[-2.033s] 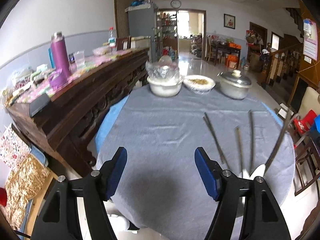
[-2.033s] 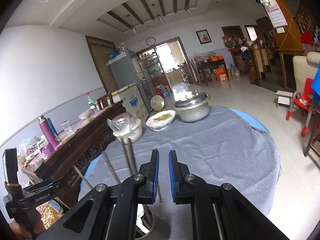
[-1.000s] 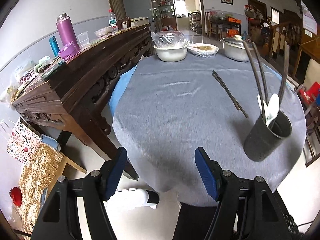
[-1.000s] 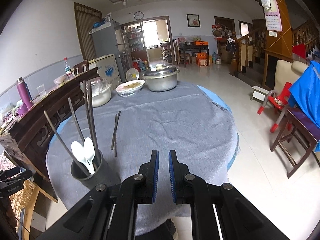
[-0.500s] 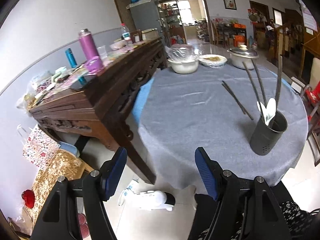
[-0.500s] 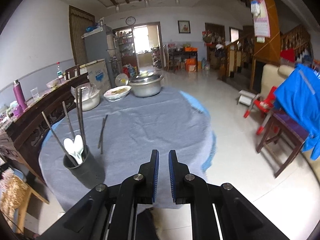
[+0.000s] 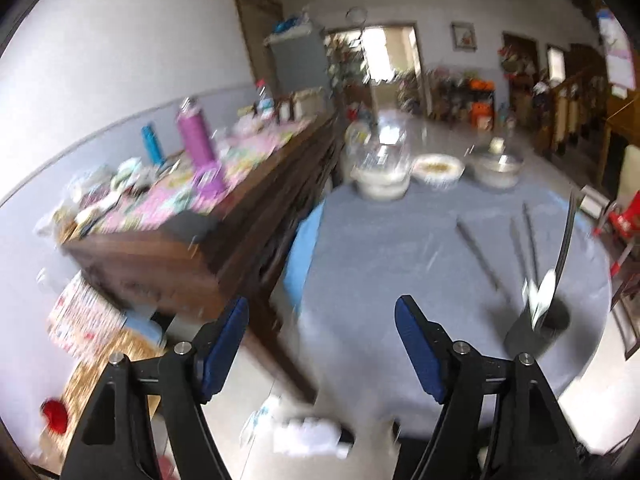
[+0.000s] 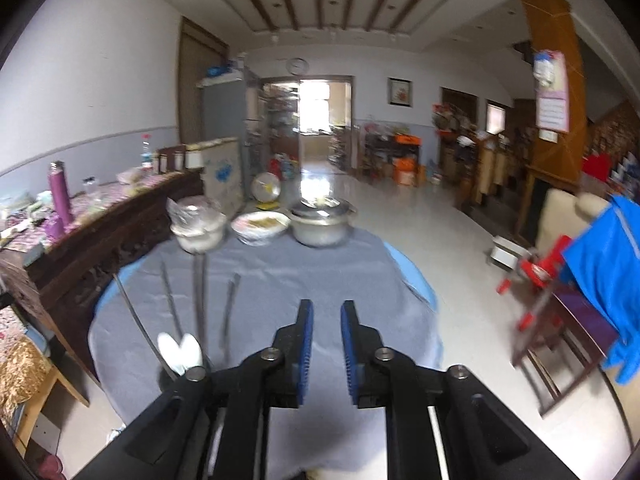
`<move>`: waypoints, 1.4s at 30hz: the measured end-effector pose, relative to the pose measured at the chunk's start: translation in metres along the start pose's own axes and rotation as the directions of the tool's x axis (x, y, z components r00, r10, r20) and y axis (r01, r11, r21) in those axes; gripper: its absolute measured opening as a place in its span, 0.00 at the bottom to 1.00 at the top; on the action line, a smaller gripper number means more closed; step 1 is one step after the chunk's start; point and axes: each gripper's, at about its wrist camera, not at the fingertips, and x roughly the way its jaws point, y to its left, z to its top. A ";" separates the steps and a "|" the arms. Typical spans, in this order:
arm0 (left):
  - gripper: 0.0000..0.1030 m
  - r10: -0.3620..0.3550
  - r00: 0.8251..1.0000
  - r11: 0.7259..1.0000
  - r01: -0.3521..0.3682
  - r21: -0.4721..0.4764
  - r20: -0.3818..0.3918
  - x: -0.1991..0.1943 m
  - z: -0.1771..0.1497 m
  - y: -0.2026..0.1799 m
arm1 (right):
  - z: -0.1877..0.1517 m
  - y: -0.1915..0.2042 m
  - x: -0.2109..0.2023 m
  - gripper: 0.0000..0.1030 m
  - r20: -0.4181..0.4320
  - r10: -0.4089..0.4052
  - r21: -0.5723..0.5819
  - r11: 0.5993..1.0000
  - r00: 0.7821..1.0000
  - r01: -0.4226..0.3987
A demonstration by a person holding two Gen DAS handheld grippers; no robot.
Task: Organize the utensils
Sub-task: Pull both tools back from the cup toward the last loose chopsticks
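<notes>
A dark utensil holder [image 7: 536, 330] stands near the front right of the round grey-clothed table [image 7: 400, 248]. It holds two white spoons [image 7: 540, 288] and long dark utensils. A pair of dark chopsticks [image 7: 478, 258] lies on the cloth beside it. My left gripper [image 7: 322, 344] is open and empty, off the table's left front edge. My right gripper [image 8: 324, 332] is nearly shut with a small gap, empty, over the table's front. The holder is mostly hidden behind it; the spoons [image 8: 178, 350] and chopsticks [image 8: 228, 312] show at its left.
Two covered white bowls [image 8: 198, 228] [image 8: 260, 226] and a lidded metal pot [image 8: 322, 222] stand at the table's far edge. A cluttered dark wooden sideboard [image 7: 192, 216] with a purple flask [image 7: 200, 148] runs along the left. Chairs and blue cloth [image 8: 600, 264] are at the right.
Both views shifted and blurred. The left gripper swung closer to the table and sideboard. The right gripper rose toward the table, and its jaws parted slightly. No utensil moved.
</notes>
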 end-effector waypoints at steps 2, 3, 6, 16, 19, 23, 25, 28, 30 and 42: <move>0.76 -0.026 0.999 1.000 0.026 0.011 0.025 0.012 0.018 -0.008 | 0.018 0.007 0.014 0.22 0.022 0.035 -0.003 0.999 0.999 -0.035; 0.76 -0.049 0.998 0.999 0.048 0.016 0.042 0.022 0.030 -0.012 | 0.027 0.007 0.022 0.22 0.034 0.048 0.006 0.999 0.998 -0.048; 0.76 -0.080 0.995 0.997 0.079 0.021 0.055 0.050 0.053 -0.023 | 0.040 0.006 0.042 0.22 0.055 0.060 0.041 0.997 0.997 -0.062; 0.76 -0.079 0.997 0.995 0.078 -0.067 -0.021 0.059 0.016 -0.013 | 0.018 -0.020 0.055 0.22 0.020 0.033 0.156 0.987 0.999 -0.036; 0.76 -0.063 0.997 0.994 0.058 -0.089 -0.049 0.041 -0.010 0.002 | 0.006 -0.024 0.030 0.22 0.031 0.018 0.157 0.987 0.999 -0.022; 0.76 -0.025 0.999 0.994 0.020 -0.108 -0.048 0.009 -0.039 0.022 | -0.006 -0.027 0.000 0.22 0.045 0.018 0.166 0.986 0.999 -0.025; 0.76 -0.010 0.999 0.993 0.005 -0.116 -0.044 -0.002 -0.048 0.029 | -0.010 -0.028 -0.011 0.22 0.047 0.021 0.163 0.986 0.999 -0.028; 0.76 0.006 0.998 0.994 -0.012 -0.113 -0.059 -0.019 -0.058 0.036 | -0.018 -0.027 -0.026 0.22 0.037 0.014 0.146 0.989 0.999 -0.019; 0.76 0.026 0.996 0.995 -0.034 -0.094 -0.084 -0.028 -0.061 0.038 | -0.021 -0.028 -0.036 0.22 0.025 0.004 0.139 0.990 1.000 -0.008; 0.80 0.015 0.998 0.996 -0.019 0.083 0.054 -0.026 0.025 0.006 | 0.021 -0.035 0.005 0.36 0.036 0.006 0.131 0.991 0.999 -0.011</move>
